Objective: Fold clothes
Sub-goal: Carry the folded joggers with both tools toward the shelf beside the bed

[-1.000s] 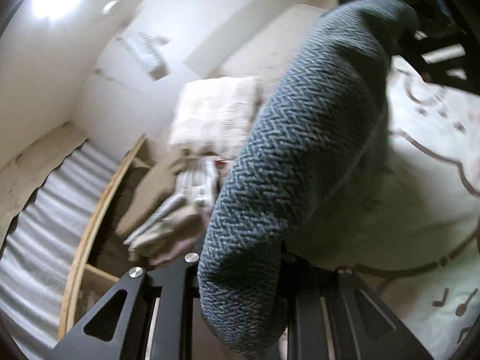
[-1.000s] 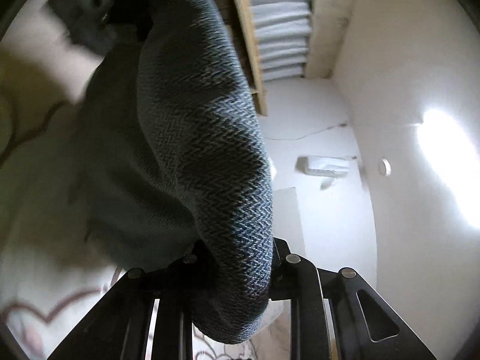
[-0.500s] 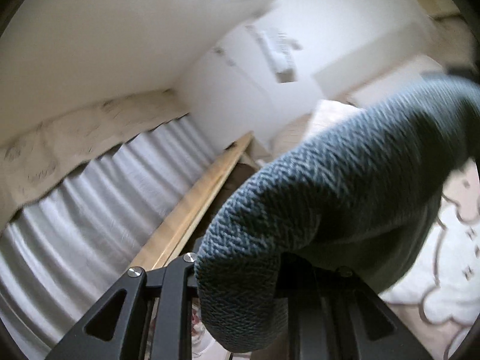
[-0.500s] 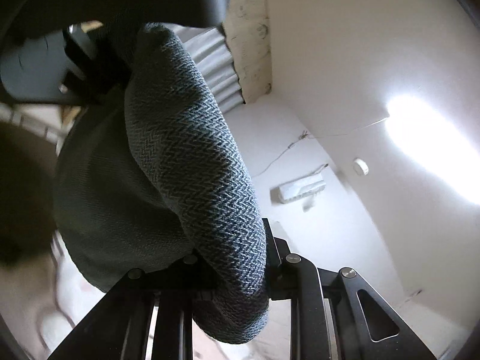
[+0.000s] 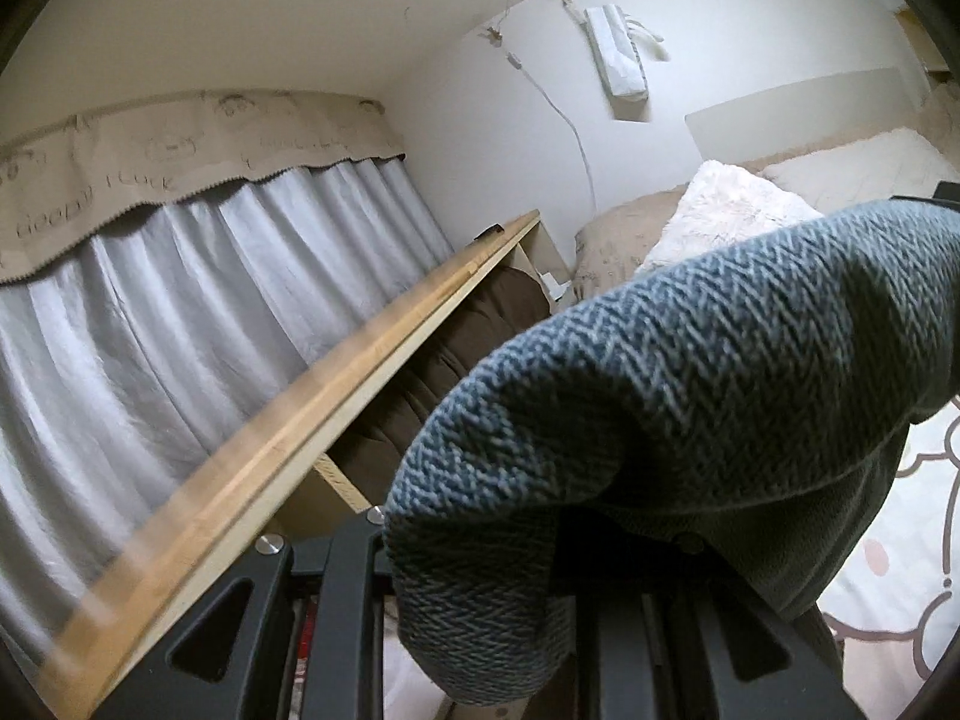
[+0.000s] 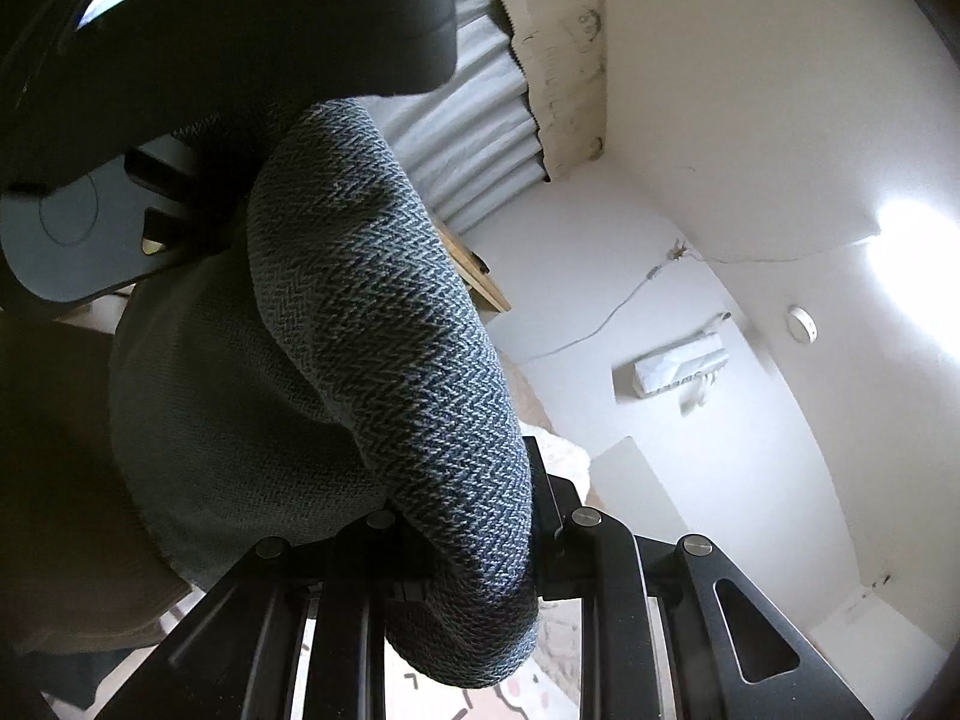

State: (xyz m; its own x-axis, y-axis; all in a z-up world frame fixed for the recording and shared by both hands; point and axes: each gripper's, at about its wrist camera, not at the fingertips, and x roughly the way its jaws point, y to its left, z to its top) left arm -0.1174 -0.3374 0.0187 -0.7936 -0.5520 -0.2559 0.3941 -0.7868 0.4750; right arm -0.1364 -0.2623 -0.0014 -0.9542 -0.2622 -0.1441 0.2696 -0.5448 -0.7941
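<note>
The blue-grey herringbone garment (image 5: 690, 396) is held up in the air between both grippers. In the left wrist view it fills the lower right of the frame, running from the left gripper (image 5: 480, 546) toward the right edge, with its plainer grey inner side hanging below. In the right wrist view the same garment (image 6: 396, 324) rises from the right gripper (image 6: 468, 534) at the bottom centre toward the upper left, where the other gripper's dark body sits. Each pair of jaws is closed tight on a bunched edge of the fabric; no gap shows.

Judging by this, the step in hand is a lift and spread, the cloth stretched between 2 held points well clear of the patterned bedspread (image 5: 900, 570) at the lower right. Both cameras tilt up toward the curtain (image 5: 180, 312) and wall. The next move likely calls for keeping both grips firm and bringing the garment down flat onto the bed, edges even, so a fold line can be set.
</note>
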